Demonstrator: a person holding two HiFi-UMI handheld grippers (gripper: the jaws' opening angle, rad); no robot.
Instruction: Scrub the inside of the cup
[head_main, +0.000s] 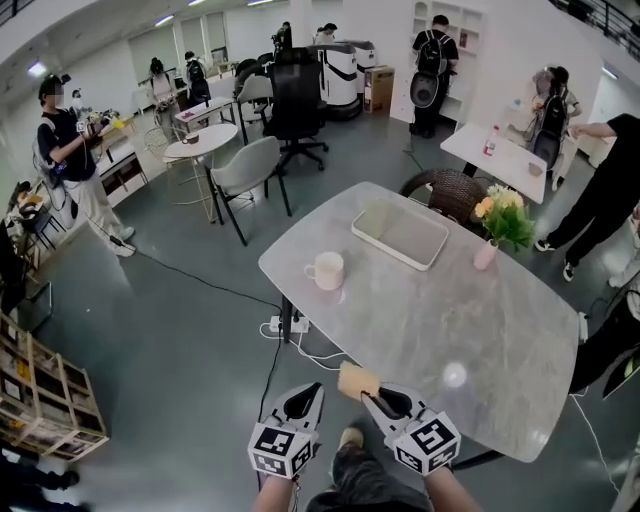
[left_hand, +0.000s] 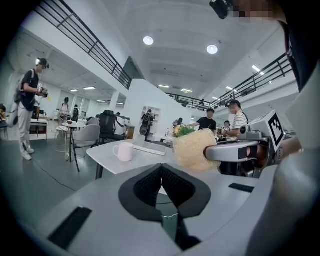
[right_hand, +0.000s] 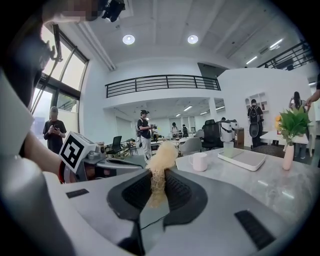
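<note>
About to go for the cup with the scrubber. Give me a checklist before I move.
1. Grip on scrubber: ok; right gripper is shut on it, and most of it sticks out past the tips.
2. Is left gripper open for the cup: not ok; shut, empty.
3. Is cup upright: ok; stands on table, handle to head view's left.
4. Is cup steadied: not ok; neither gripper touches it.
5. State of cup's inside: cannot tell.
6. Way to cup: ok; bare tabletop, tray lies beyond it.
</note>
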